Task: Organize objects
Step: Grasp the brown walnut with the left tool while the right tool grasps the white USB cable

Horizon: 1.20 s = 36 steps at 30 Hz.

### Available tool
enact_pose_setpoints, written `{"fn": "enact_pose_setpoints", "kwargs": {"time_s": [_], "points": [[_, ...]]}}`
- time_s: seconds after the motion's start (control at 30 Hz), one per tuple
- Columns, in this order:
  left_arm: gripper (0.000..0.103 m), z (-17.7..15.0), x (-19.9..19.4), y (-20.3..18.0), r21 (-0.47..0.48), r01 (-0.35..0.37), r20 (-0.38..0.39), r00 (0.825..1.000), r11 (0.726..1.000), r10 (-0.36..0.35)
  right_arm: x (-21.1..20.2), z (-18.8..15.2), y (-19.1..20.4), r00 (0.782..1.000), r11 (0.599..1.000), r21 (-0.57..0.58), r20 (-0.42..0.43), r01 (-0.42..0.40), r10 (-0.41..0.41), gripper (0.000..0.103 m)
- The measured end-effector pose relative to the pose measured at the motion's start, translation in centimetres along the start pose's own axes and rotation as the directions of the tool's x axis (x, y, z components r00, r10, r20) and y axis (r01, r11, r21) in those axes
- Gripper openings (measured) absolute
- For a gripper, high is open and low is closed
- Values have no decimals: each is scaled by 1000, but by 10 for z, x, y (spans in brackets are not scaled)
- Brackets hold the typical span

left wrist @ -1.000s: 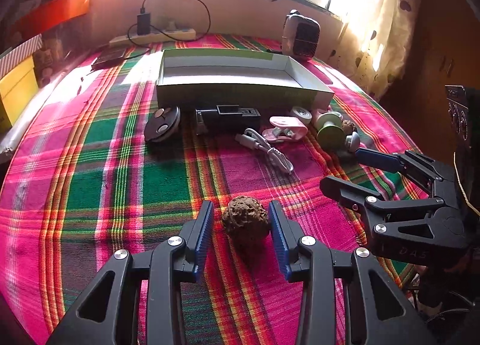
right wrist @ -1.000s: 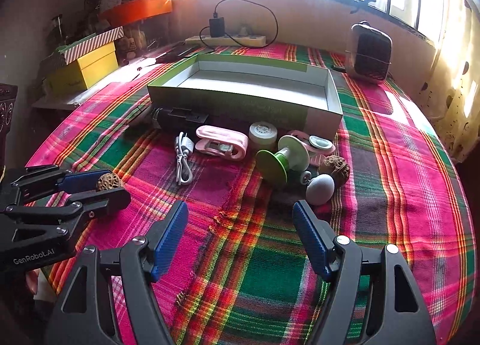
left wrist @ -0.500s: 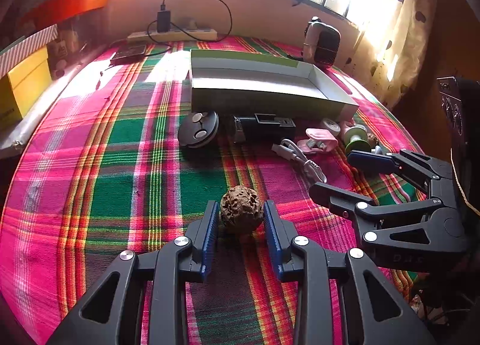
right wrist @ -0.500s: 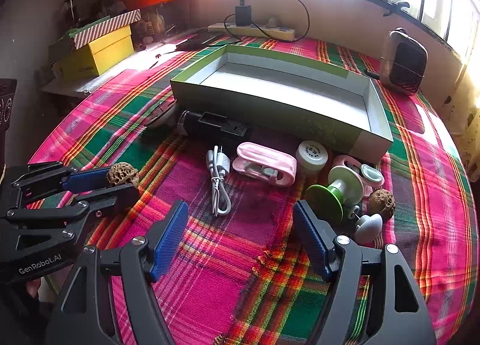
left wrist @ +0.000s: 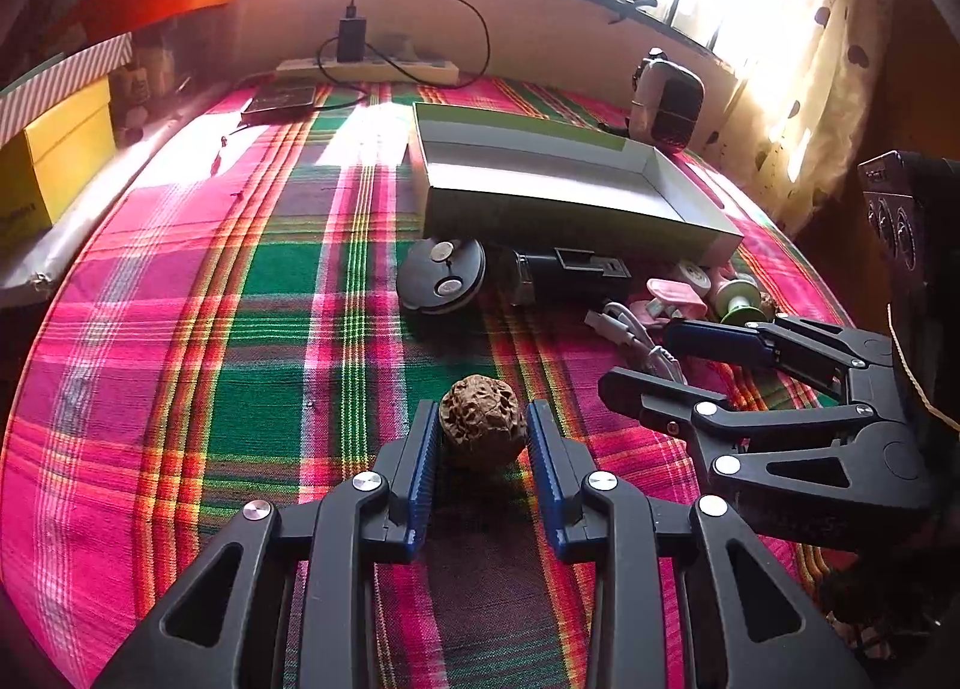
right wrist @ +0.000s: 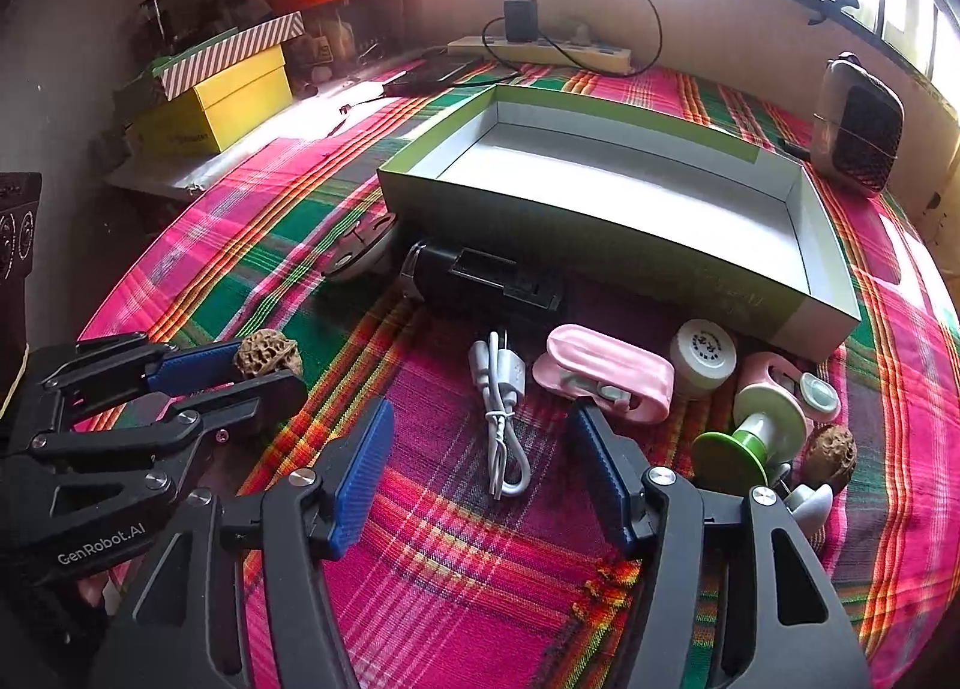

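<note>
Left gripper (left wrist: 483,449) clamps walnut (left wrist: 482,421); right gripper (right wrist: 480,452) closing over white cable (right wrist: 503,425), unpinched

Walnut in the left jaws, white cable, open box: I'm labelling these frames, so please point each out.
walnut (left wrist: 482,420), left wrist view, its wrinkled front.
white cable (right wrist: 503,407), right wrist view, the bundled middle.
open box (right wrist: 600,245), right wrist view, its near outer wall.

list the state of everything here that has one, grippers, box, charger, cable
left gripper: shut on the brown walnut
right gripper: closing, nothing pressed, white cable lying between its fingers
green box: open, no lid, nothing inside
black charger: plugged into the power strip
white cable: bundled in a loop, lying flat
second walnut: loose on the cloth
</note>
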<state>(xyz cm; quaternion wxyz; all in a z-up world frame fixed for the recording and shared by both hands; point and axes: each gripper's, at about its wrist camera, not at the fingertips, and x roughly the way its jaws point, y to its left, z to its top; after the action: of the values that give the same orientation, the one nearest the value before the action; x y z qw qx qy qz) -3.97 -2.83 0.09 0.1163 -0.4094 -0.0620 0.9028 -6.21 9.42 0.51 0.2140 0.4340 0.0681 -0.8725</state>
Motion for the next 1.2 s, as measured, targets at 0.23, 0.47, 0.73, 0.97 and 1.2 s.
{"fn": "enact_pose_setpoints", "kwargs": {"time_s": [0.23, 0.47, 0.73, 0.97, 1.2], "points": [[29, 1, 0, 1, -1, 0, 1, 1000, 1000, 0, 2, 3, 2, 1000, 1000, -7, 0, 3, -3, 46], [29, 1, 0, 1, 0, 0, 0, 1000, 1000, 0, 3, 4, 0, 1000, 1000, -10, 1, 25, -25, 28], [28, 0, 0, 1, 1, 0, 1, 1000, 1000, 0, 2, 4, -2, 1000, 1000, -3, 2, 23, -23, 17], [27, 3, 0, 2, 6, -3, -3, 1000, 1000, 3, 1, 3, -2, 1000, 1000, 2, 6, 4, -4, 17], [27, 8, 0, 0, 21, 0, -7, 1000, 1000, 0, -2, 3, -7, 1000, 1000, 18, 13, -13, 13, 17]]}}
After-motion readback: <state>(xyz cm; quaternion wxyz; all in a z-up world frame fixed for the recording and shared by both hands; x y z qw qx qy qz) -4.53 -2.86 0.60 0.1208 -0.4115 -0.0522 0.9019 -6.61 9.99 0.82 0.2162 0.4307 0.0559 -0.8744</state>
